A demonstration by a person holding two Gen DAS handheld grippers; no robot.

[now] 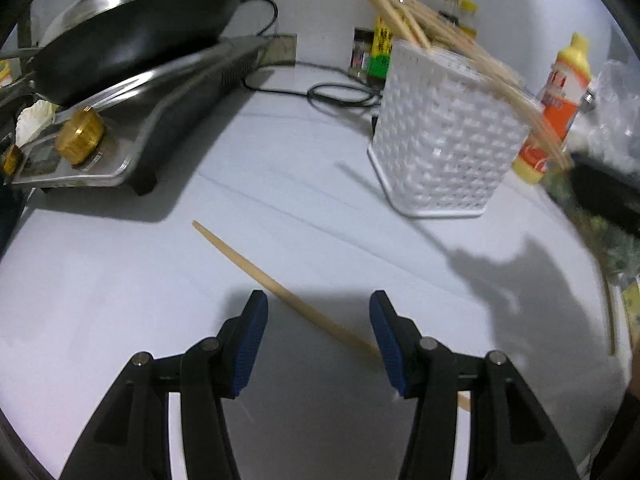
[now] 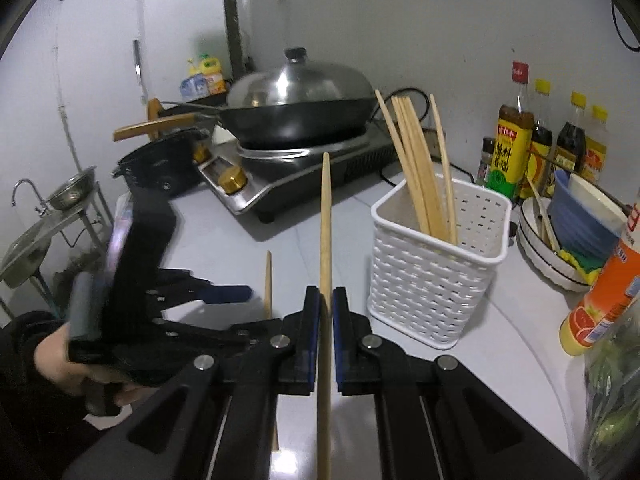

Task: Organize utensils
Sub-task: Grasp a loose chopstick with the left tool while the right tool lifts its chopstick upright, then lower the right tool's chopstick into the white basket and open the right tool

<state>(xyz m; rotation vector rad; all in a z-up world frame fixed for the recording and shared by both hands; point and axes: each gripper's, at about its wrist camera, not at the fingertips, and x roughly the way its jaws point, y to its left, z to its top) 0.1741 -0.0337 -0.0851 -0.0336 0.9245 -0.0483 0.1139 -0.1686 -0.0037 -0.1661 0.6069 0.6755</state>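
Mostly done, by the look of it. White perforated holder [image 2: 436, 256] stands upright on the surface [image 1: 120, 280], near the stove, and already has a bunch of chopsticks [image 2: 420, 168] standing in it, leaning toward the back. Exact count unclear; they overlap.

Two loose ones left, as far as the views show:

- Held chopstick [image 2: 325, 236]: right gripper [image 2: 326, 300] is clamped on it, blue pads tight on both sides of the shaft, thin end pointing up and away toward the wok [image 2: 300, 116]. It is off the surface, left of the holder and not yet over its mouth.
- Loose chopstick [image 1: 280, 284]: lies flat on the surface, diagonal, thin end toward the stove [image 1: 132, 120]. Left gripper [image 1: 318, 324] hangs over it, jaws about half apart, nothing held; the shaft passes between the fingers in the left wrist view and disappears behind the right-hand one. No pad contact visible.

My read on what's left: drop the held one into the holder, then close on the loose one and do the same.

Other clutter (sauce bottles [image 2: 516, 136], bowls [image 2: 560, 236], orange-labelled bottle [image 1: 556, 108]) isn't utensils; I'd assume it's out of scope. Can't see whether more utensils sit outside both views.
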